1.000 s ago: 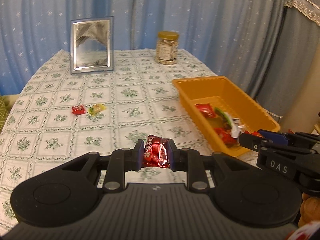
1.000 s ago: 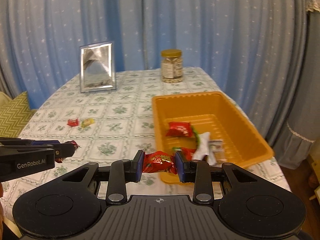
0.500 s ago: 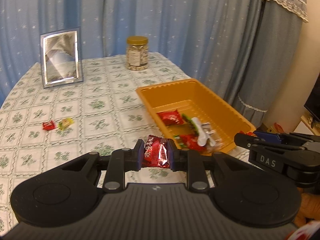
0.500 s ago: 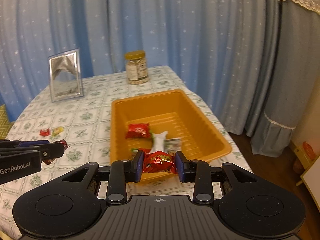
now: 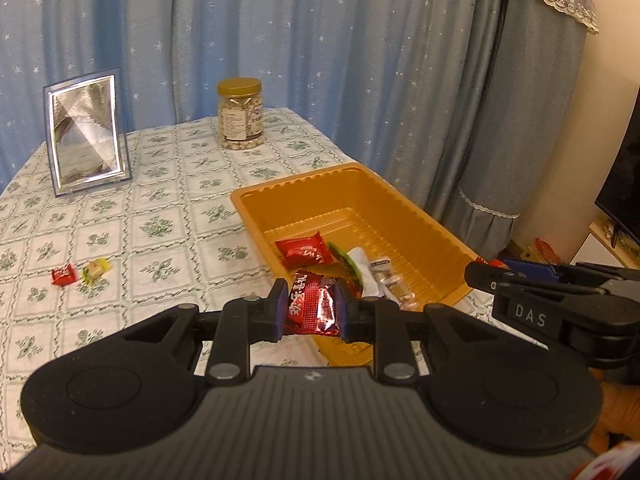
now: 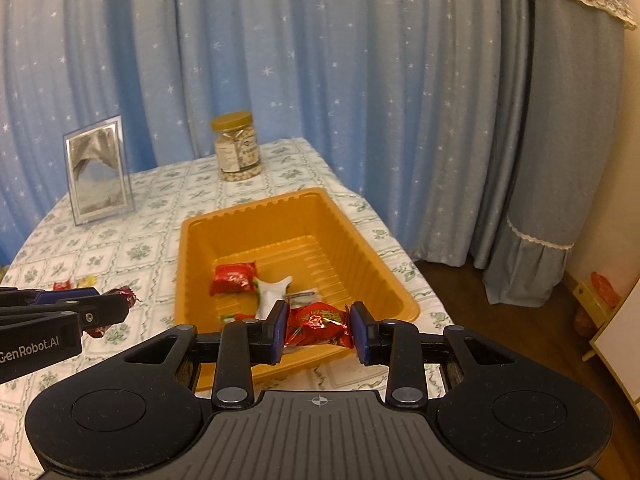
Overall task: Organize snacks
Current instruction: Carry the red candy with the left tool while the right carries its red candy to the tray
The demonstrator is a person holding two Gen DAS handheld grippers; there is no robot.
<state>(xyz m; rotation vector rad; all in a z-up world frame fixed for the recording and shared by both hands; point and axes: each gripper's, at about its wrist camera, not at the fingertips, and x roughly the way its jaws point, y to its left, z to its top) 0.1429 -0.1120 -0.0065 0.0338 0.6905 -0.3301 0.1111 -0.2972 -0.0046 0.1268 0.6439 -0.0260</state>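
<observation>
Orange tray (image 6: 400,292) sits at the table's right edge, long axis running away from me, a few wrapped snacks already lying at its near end. My right gripper (image 6: 318,330) is clenched on a red crinkly candy (image 6: 318,324), pinched end to end so its long axis runs across the jaws; it hangs about over the tray's near rim, so I judge this hand nearer to the drop. My left gripper (image 5: 312,312) is clamped on a dark red foil packet (image 5: 311,306) held upright; the tray (image 5: 404,204) lies ahead and to its right, near corner just beyond the fingers. Next I'd carry both forward over the floor of the tray and release. Two small candies, red (image 5: 63,274) and yellow-green (image 5: 95,270), lie on the tablecloth (image 5: 168,208) well left, not yet collected.
</observation>
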